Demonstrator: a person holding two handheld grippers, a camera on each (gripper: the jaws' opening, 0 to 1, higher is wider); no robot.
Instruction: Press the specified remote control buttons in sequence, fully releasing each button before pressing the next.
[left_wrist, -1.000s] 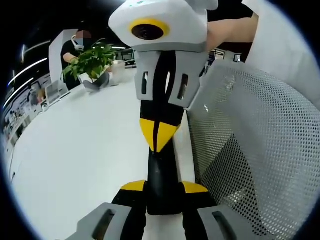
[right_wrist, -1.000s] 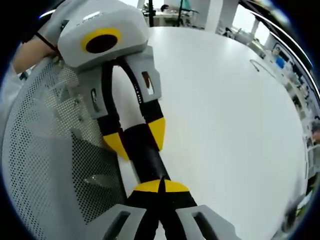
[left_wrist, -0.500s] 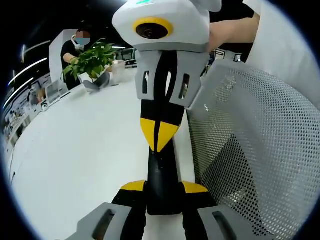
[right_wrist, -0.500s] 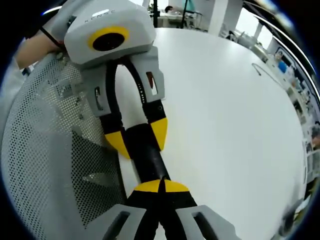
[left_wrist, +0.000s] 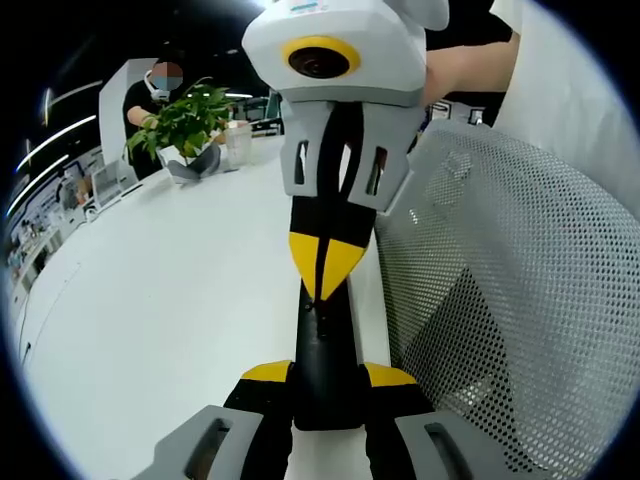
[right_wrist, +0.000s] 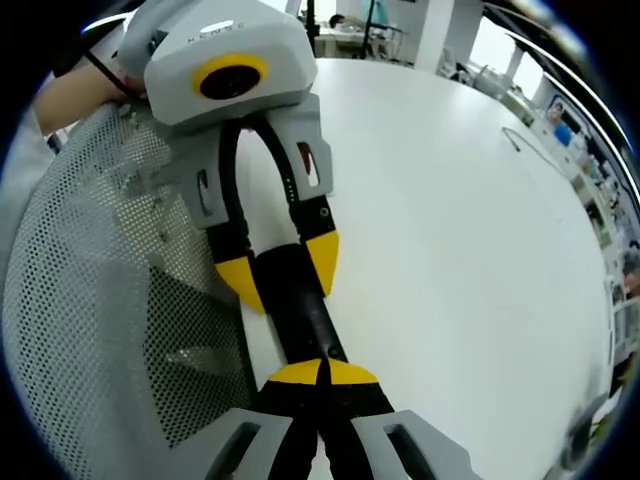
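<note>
Both hand-held grippers meet on remote.

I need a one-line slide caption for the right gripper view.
Left gripper clamps the black remote while the shut right gripper presses it, beside a white mesh chair.

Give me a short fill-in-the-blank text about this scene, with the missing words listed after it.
The left gripper holds a remote of ___ colour.
The right gripper points at the remote with its jaws ___ (open or shut).
The table under them is ___.
Beside the table is a chair with a back of white ___.
Missing words: black; shut; white; mesh.
</note>
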